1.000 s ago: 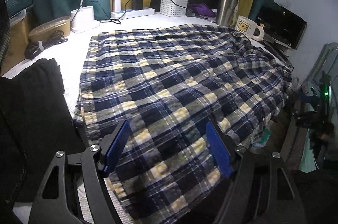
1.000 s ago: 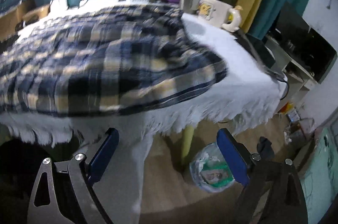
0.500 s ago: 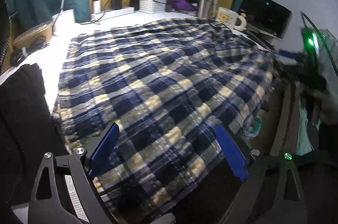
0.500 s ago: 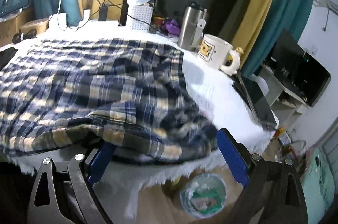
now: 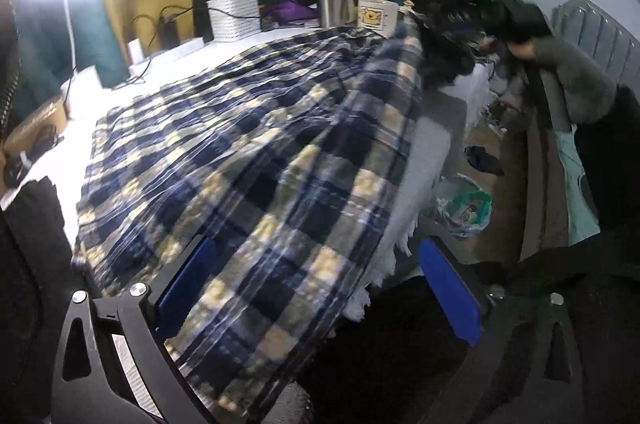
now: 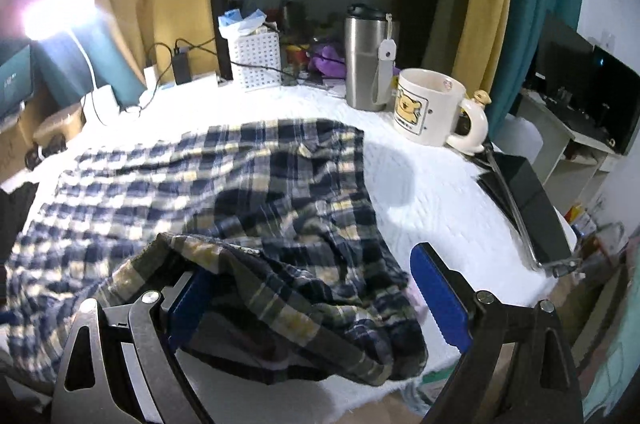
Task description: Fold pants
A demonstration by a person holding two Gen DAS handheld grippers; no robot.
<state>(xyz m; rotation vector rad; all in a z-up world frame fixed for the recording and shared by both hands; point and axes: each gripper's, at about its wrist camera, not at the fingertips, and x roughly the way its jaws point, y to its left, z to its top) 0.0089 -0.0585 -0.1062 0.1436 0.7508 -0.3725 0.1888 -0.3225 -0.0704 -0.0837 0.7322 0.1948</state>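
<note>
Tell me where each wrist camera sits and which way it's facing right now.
Left wrist: on the left gripper, angled down across the plaid pants; blue fingers opening, right sleeve visible.
Right wrist: on the right gripper, facing the table's back clutter; its fingers show.
Shared: pants, mug, tumbler, basket.

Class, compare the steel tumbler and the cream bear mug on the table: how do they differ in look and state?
The steel tumbler is tall, bare metal and lidded; the bear mug is shorter, cream ceramic with a printed bear, and open-topped. The mug has a side handle; the tumbler has only a hanging strap. Both stand upright on the white table cover, clear of the plaid pants.
</note>
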